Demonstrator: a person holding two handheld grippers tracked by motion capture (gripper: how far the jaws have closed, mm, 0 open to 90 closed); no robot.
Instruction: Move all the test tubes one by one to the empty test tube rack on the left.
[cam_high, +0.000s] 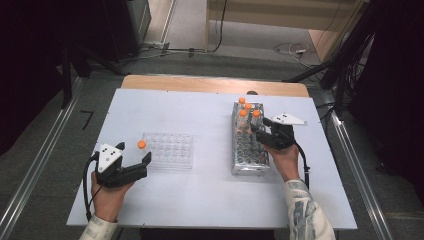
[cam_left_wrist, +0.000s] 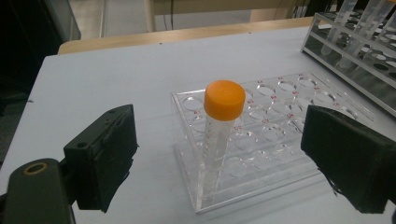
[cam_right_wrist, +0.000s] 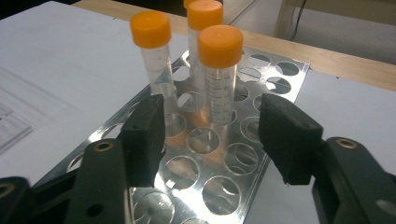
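The left gripper (cam_left_wrist: 219, 154) stands with jaws wide apart around the orange-capped tube (cam_left_wrist: 219, 135) in the clear rack (cam_left_wrist: 289, 116). The right gripper (cam_right_wrist: 210, 135) is part-open before the metal rack's (cam_right_wrist: 275, 70) nearest tube (cam_right_wrist: 219, 79), untouched; farther tubes are cut off.

The table (cam_high: 200, 190) is pale grey-white, with a light wood-coloured strip along its far edge at the upper centre of the high view. The clear rack (cam_left_wrist: 280, 140) is colourless and transparent, carrying small red markings beside its holes. The tube (cam_left_wrist: 217, 140) standing in it is clear with an orange cap and faint graduation lines. The metal rack (cam_right_wrist: 219, 172) is shiny silver, with orange reflections near the tubes. The capped tubes (cam_right_wrist: 217, 70) in it are clear with orange caps. The left gripper (cam_high: 131, 165) and right gripper (cam_high: 261, 131) are black, each topped by a light grey plate. The sleeve (cam_high: 307, 215) at lower right is white with a grey-blue mottled pattern. The floor (cam_high: 45, 165) is dark grey.
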